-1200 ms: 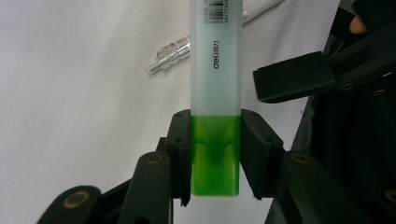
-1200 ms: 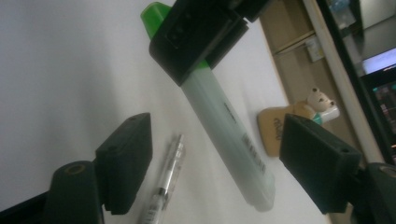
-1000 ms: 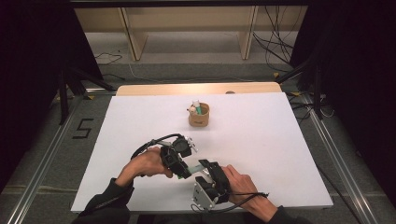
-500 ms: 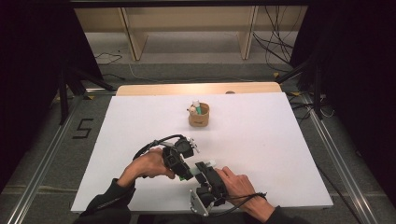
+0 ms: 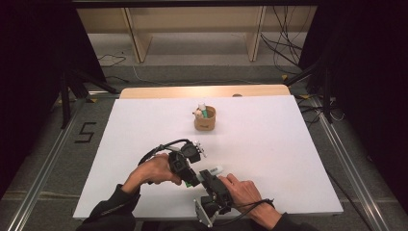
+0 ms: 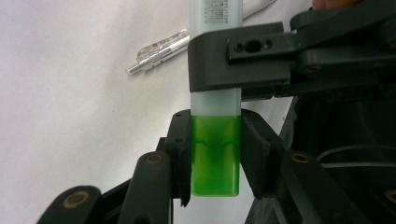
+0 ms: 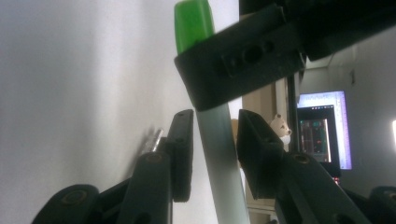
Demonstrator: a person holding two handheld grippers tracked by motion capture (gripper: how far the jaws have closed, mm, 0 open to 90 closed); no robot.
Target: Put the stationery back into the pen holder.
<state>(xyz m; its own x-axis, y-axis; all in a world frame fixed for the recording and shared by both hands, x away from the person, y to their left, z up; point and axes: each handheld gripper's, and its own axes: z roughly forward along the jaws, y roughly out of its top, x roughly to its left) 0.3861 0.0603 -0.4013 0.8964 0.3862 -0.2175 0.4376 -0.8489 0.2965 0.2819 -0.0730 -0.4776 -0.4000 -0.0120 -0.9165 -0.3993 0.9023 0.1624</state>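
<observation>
A highlighter marker [image 6: 215,140] is held between both grippers above the white table [image 5: 288,159]. Its body is flat-sided and translucent pale grey with a printed label near the far end; its cap is bright translucent green.

Left gripper [image 6: 215,154]: jaws partly closed, pads pressed on either side of the green cap. In the left gripper view the long axis runs straight away from the jaws, cap end nearest the camera, grey body beyond.

Right gripper [image 7: 212,144]: jaws have just been closing on the grey body, which sits between them; the left pad is seen against the body, a slight gap appears at the right pad, so firm contact cannot be told. In the right gripper view the marker leans slightly, green cap at the far end.

A clear pen [image 6: 159,49] is seen lying on the table just beyond the left fingers. A small wooden cup [image 5: 204,120] stands well beyond both grippers.
</observation>
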